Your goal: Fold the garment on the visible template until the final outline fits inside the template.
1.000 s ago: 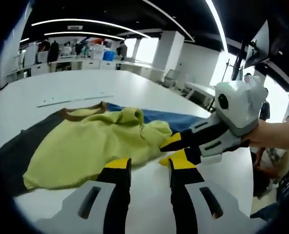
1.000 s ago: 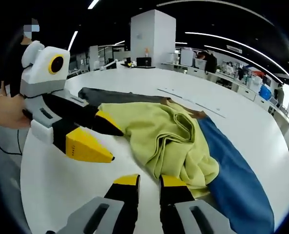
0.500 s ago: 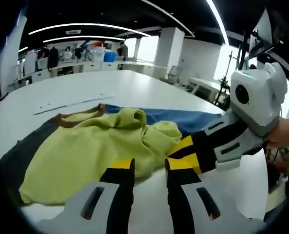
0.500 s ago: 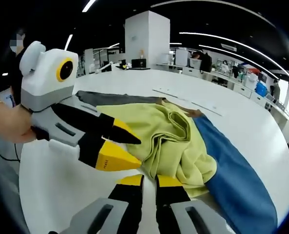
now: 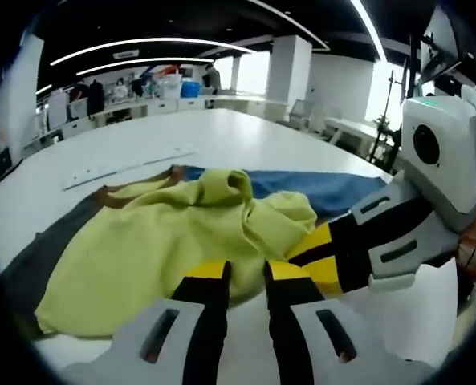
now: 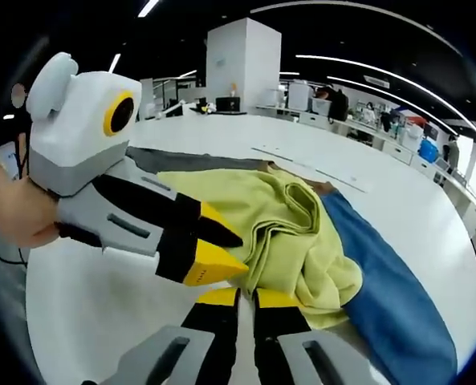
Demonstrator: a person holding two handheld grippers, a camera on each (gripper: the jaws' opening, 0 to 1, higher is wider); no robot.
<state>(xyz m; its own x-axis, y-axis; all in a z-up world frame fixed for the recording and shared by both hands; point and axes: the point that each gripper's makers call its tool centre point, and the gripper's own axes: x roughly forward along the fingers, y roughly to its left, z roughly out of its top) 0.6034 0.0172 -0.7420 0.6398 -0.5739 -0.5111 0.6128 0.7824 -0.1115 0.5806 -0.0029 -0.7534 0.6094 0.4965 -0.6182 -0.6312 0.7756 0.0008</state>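
On the round white table [image 5: 221,136], left gripper view: crumpled yellow-green cloth garment [image 5: 165,233] overlaps a blue fabric panel [image 5: 318,188]; left gripper [image 5: 244,271] at the garment's near hem, jaws narrowly parted. Right gripper view: right gripper [image 6: 238,297] at that hem, jaws nearly together, grip unclear

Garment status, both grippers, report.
Left gripper and right gripper nearly closed at the near edge, gripping nothing visible. Yellow-green garment bunched over blue panel. White table; nothing in the way.

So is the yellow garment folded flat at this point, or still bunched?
Still bunched. The yellow garment lies in rumpled, rolled folds heaped at its middle, spilling over the blue template rather than lying flat.
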